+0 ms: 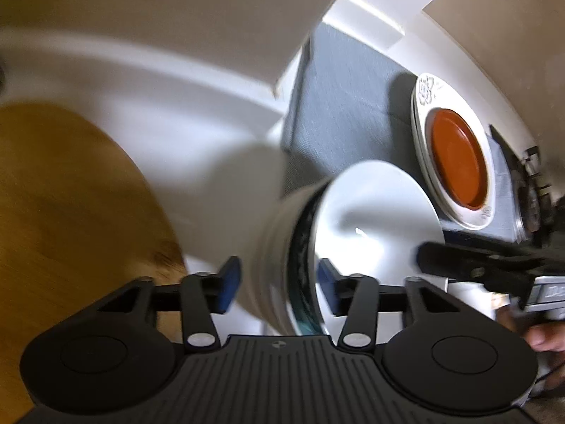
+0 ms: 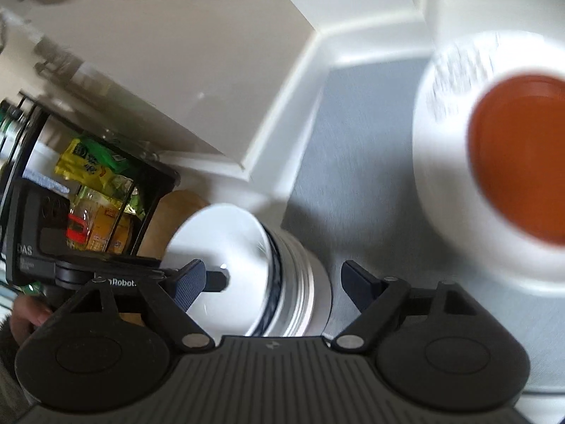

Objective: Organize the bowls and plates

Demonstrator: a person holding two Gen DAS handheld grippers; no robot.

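A grey mat (image 1: 339, 106) lies on the white desk (image 1: 169, 130), occupying the centre toward 1 o'clock in the left wrist view. A round wooden board (image 1: 60, 212) sits at 9 o'clock, its surface blurred. In the right wrist view, a black wire rack (image 2: 148, 183) stands at 9 o'clock, holding yellow and green packets (image 2: 95, 162) and a red-labelled item (image 2: 76, 229), too small to identify. A beige panel (image 2: 159, 70) runs overhead from 10 to 12 o'clock.
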